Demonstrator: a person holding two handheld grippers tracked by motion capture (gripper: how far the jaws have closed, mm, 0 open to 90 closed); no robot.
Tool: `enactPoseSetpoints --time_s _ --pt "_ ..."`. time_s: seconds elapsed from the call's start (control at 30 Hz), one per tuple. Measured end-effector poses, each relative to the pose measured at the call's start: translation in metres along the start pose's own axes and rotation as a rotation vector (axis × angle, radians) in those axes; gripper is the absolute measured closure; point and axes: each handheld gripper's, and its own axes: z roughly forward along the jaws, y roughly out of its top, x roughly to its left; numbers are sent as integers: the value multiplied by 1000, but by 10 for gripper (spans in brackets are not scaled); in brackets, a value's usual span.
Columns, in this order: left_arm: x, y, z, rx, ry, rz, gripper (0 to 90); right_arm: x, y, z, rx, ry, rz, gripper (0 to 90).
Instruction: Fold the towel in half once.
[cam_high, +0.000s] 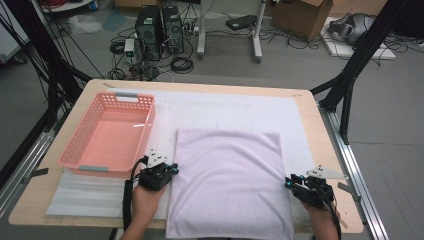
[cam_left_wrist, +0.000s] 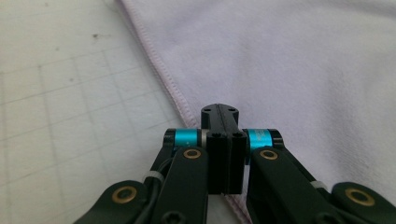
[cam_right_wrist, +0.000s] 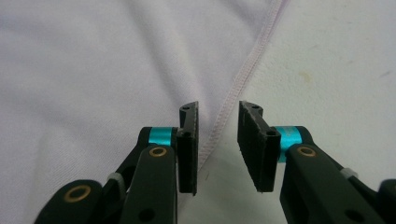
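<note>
Cloth (cam_high: 227, 180) hem pinched in left gripper (cam_left_wrist: 223, 122), sits between right gripper's (cam_right_wrist: 218, 114) parted jaws; uneven pull could skew it

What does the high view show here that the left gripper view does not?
High view: the empty pink basket, the right gripper at the cloth's right edge, both forearms, and computers on the floor beyond the table. Left gripper view: its jaws pressed together at the cloth's stitched hem, and the mat's grid lines. Both: the lavender cloth and left gripper.
</note>
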Motion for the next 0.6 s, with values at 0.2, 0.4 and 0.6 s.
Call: enactPoseSetpoints --time_s 0.2,0.4,0.6 --pt "3 3 1 -40 -24 -18 737 -4 3 2 -8 3 12 643" --pt "9 28 21 -93 -87 -46 526 -18 24 14 -43 2 11 533" --pt "23 53 49 -112 -101 -38 535 -41 44 45 -34 -10 34 538"
